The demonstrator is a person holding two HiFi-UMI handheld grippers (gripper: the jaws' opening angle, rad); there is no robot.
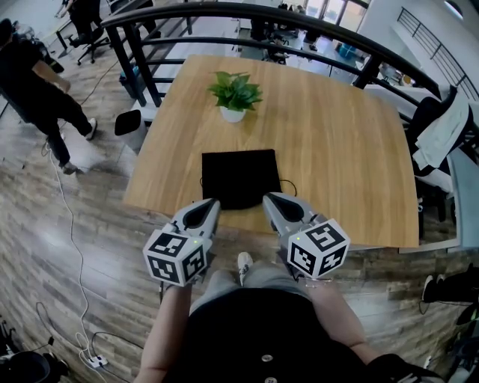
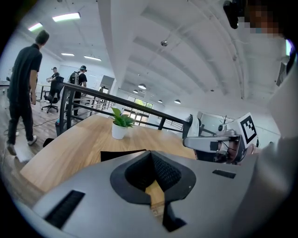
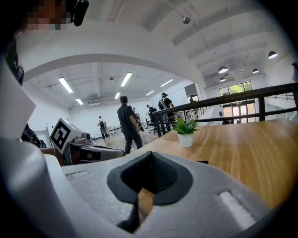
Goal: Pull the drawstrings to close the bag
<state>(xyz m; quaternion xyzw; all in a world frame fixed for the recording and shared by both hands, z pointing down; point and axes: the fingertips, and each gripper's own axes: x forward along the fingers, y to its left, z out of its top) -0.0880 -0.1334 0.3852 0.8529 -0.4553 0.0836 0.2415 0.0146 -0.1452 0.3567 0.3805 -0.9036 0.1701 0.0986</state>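
Observation:
A flat black drawstring bag (image 1: 239,177) lies near the front edge of the wooden table (image 1: 337,149). Thin black cords (image 1: 289,184) stick out at its sides. My left gripper (image 1: 210,203) and right gripper (image 1: 271,199) hover side by side just in front of the bag's near edge, apart from it, both shut with nothing between their jaws. In the left gripper view the shut left gripper (image 2: 150,155) points over a dark strip of the bag (image 2: 122,154), with the right gripper (image 2: 216,142) alongside. The right gripper view shows the right gripper (image 3: 150,156) shut, the left gripper (image 3: 81,149) beside it.
A small potted plant (image 1: 234,96) stands on the table behind the bag. A black railing (image 1: 247,15) runs behind the table. A person (image 1: 37,90) walks on the floor at the left, and white cloth (image 1: 441,131) drapes over a chair at the right.

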